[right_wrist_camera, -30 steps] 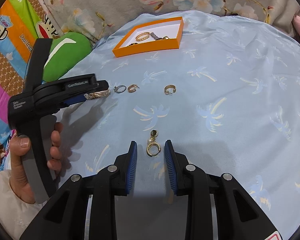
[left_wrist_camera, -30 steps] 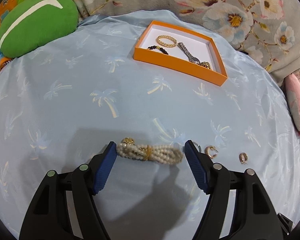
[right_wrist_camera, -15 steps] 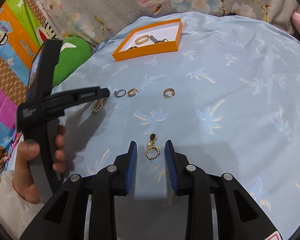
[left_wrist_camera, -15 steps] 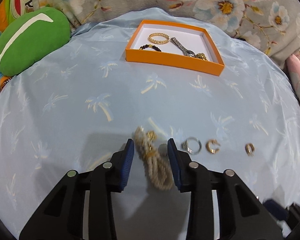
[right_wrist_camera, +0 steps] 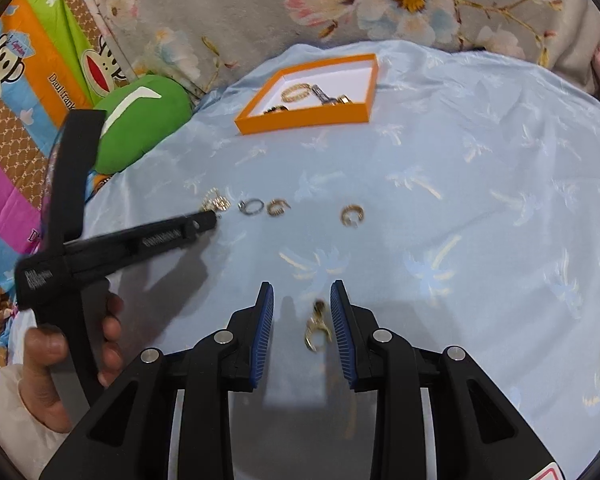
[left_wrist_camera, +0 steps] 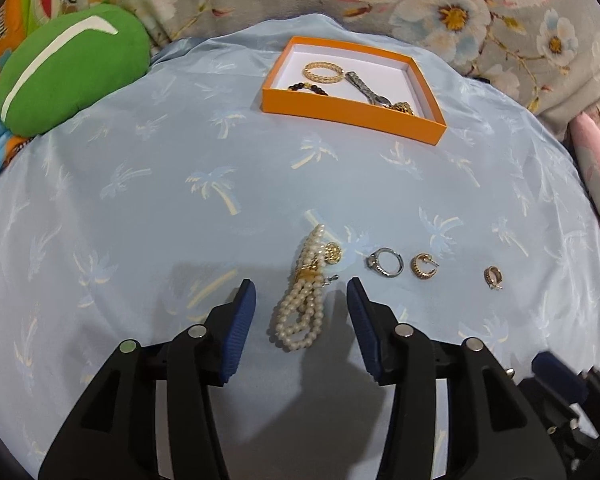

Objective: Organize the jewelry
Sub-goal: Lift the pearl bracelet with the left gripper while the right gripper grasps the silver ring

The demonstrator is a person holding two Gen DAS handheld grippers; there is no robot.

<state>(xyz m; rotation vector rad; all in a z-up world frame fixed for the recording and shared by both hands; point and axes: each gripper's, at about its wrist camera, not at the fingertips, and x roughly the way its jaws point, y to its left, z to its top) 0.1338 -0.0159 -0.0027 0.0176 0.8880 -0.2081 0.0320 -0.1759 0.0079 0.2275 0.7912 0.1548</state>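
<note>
Here, on palm-printed blue cloth [left_wrist_camera: 140, 208], the left gripper's [left_wrist_camera: 302, 312] opening jaws straddle an untouched pearl bracelet [left_wrist_camera: 300, 312], the orange box [left_wrist_camera: 352, 112] far ahead.

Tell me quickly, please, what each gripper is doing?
Left gripper: jaws opening around the pearl bracelet, not gripping.
Right gripper: open around an earring.

My left wrist cam: looks down-forward along fingers [left_wrist_camera: 244, 320], close over blue sheet [left_wrist_camera: 140, 208]. My right cam: same tilt, set further right, catches left gripper [right_wrist_camera: 210, 218] side-on. Both share orange box [left_wrist_camera: 352, 112] [right_wrist_camera: 304, 120], rings, green cushion [left_wrist_camera: 68, 76] [right_wrist_camera: 144, 124].
</note>
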